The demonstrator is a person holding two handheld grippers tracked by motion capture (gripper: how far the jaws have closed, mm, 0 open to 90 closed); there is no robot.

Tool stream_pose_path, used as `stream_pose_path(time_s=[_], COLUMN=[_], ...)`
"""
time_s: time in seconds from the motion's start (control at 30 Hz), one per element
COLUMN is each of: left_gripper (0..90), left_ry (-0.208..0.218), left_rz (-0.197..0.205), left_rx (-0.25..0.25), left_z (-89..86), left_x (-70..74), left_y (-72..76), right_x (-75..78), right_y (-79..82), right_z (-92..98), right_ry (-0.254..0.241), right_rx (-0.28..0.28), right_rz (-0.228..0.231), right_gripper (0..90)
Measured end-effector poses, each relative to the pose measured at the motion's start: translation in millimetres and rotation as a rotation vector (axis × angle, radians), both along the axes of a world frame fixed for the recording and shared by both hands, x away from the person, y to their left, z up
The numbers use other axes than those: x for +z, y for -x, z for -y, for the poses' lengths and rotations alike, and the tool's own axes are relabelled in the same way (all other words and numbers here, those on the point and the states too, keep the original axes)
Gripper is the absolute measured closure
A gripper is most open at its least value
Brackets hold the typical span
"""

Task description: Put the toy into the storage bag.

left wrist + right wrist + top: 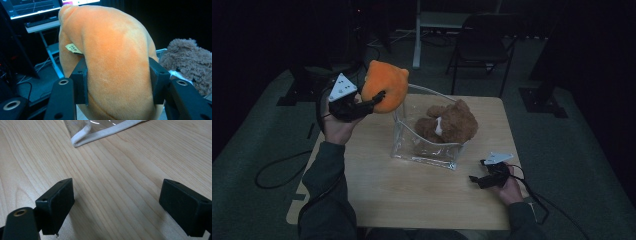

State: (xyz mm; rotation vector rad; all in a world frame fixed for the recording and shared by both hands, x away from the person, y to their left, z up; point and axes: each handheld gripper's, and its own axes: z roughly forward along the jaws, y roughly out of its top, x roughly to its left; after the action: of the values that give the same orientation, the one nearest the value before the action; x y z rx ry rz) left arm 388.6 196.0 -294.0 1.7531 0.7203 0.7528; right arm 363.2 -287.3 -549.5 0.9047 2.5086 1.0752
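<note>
Nearest cam: person's forearms come in over the near worktop [412,200] edge. Left hand-held gripper [379,97] is raised above the far-left corner, jaws clamped on both sides of an orange plush toy [385,86]. Toy is up in the air, off the worktop, just left of the bag's far rim. In left gripper view the pads press into the plush [117,57]; small yellowish tag [73,48] at its side, brown plush [186,65] behind to the right.

Centre: clear plastic bag [424,152] w/ white trim stands open, brown teddy bear [449,125] inside, leaning on the far-right side.

Right: right hand-held gripper [475,180] rests by the near-right corner, jaws wide apart, nothing betw. them; bag's corner [82,138] near, ahead of it. Dark folding chair [484,42] beyond the far edge.
</note>
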Motion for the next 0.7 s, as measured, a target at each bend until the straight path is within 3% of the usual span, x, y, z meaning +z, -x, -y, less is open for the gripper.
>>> stream_pose_path(time_s=[0.7], left_gripper=[47.3], left_ry=[-0.005], left_rz=[0.031], left_rx=[-0.038], left_z=[14.7], left_x=[10.4], left_y=[2.4], right_x=[0.0], right_y=[0.0], right_z=[0.0], right_ry=[0.0], right_rx=[0.0], right_rz=[0.0], right_gripper=[12.0])
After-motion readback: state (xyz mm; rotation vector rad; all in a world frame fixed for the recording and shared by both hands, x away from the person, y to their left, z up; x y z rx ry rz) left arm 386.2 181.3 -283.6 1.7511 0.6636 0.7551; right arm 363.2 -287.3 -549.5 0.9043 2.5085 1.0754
